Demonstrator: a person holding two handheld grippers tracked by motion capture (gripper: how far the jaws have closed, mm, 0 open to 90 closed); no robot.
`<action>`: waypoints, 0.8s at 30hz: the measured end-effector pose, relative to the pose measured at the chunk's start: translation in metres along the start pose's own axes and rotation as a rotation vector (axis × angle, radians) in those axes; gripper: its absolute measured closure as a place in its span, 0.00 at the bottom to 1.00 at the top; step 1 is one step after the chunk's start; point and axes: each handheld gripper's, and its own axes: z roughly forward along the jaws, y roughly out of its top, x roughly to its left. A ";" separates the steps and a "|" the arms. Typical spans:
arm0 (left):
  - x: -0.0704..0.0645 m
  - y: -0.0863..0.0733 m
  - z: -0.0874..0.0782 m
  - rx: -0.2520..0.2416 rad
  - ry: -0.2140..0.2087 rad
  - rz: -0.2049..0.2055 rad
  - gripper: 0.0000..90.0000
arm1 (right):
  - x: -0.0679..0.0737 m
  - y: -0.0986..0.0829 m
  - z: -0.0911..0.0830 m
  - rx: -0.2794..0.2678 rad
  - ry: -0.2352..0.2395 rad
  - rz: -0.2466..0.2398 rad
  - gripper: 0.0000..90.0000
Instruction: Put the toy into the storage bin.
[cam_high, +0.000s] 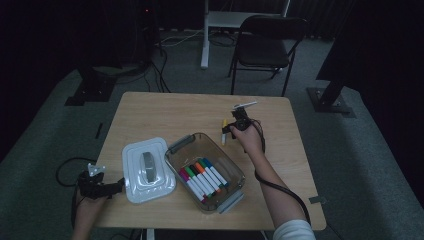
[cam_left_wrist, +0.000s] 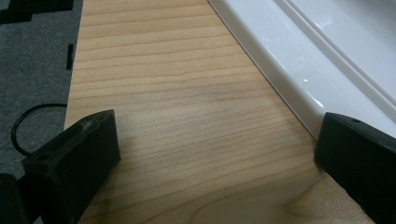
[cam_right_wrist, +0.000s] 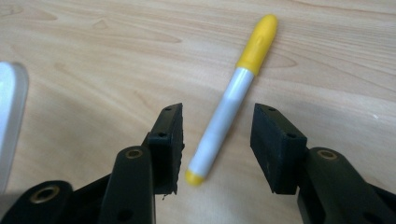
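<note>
The right gripper (cam_right_wrist: 217, 144) is hovering with its jaws spread on either side of the yellow-capped white plastic marker (cam_right_wrist: 231, 100), which is lying flat on the light wooden table (cam_high: 165, 112) at about one o'clock from the clear plastic bin (cam_high: 227, 165) of coloured markers (cam_high: 202, 179). The left gripper (cam_left_wrist: 217, 154) is resting released at eight o'clock, beside the white plastic lid (cam_left_wrist: 327, 60). The round barrel is lying slanted between the pads, so a closing squeeze could be rolling it out sideways

Left gripper (cam_left_wrist: 215, 154) fingers (cam_left_wrist: 74, 158) spread over table (cam_left_wrist: 187, 107), beside white lid (cam_left_wrist: 317, 56).
</note>
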 end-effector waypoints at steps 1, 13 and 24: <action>0.000 0.000 0.000 0.000 0.000 0.000 0.01 | 0.000 0.001 0.003 0.004 -0.002 0.001 0.60; 0.000 0.000 0.000 0.000 0.000 0.000 0.01 | -0.001 0.006 0.036 0.044 -0.084 -0.009 0.61; 0.000 0.000 0.000 0.000 0.000 0.000 0.01 | -0.005 0.007 0.037 0.055 -0.135 -0.009 0.72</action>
